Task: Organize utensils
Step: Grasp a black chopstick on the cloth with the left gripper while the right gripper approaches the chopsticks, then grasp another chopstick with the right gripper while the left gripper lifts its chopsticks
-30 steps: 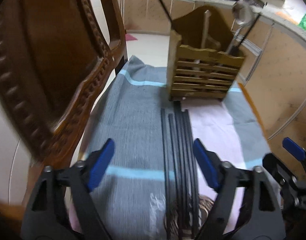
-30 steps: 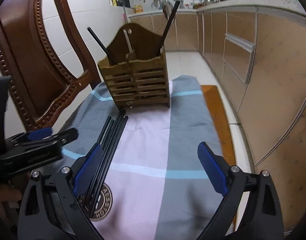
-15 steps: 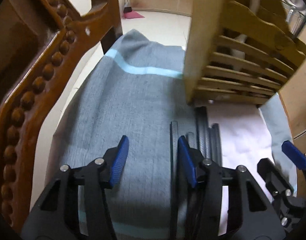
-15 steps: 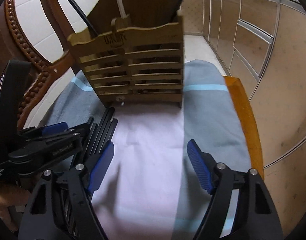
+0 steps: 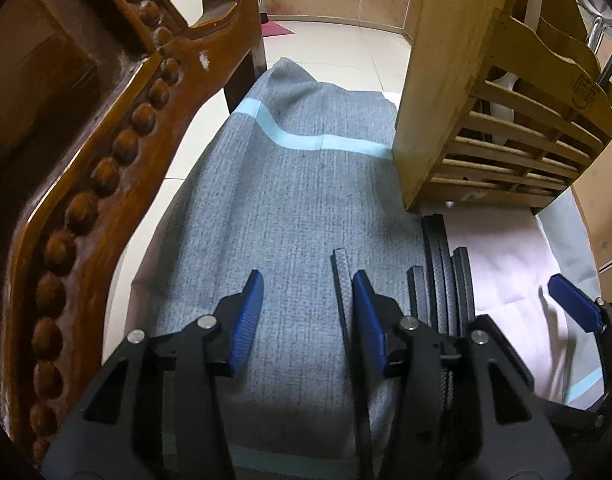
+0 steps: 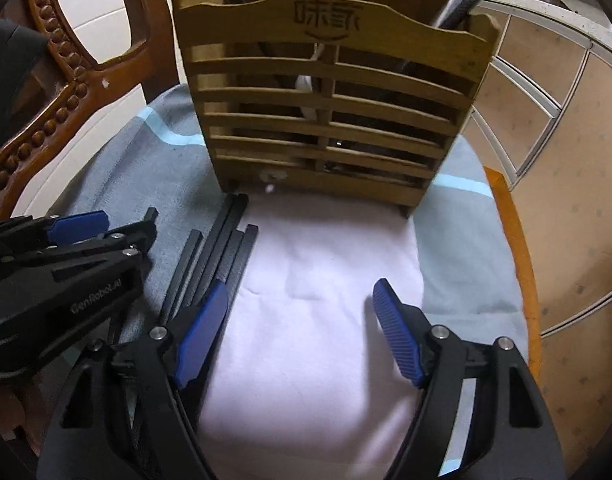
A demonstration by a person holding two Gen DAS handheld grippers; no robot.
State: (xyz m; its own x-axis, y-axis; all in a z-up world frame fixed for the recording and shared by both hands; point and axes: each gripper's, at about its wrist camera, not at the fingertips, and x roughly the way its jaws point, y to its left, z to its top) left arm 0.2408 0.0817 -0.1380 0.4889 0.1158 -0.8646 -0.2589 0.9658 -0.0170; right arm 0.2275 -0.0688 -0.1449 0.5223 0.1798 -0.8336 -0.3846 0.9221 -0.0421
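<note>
Mostly hidden black chopsticks [image 5: 442, 264], perhaps five, beneath both grippers' empty, parted fingers [image 5: 245, 316].

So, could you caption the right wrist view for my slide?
Right gripper open over pale cloth, black chopsticks beside its left finger, wooden utensil holder ahead.

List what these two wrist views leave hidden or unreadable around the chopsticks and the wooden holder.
- Near ends of the black chopsticks: both views, covered by the gripper bodies.
- Chopstick count: uncertain, since the sticks overlap.
- Wooden utensil holder contents: right view, slats show only part of a white utensil; the tops are cut off by the frame edge.
- Left gripper contact with the leftmost stick: unclear in both views.
</note>
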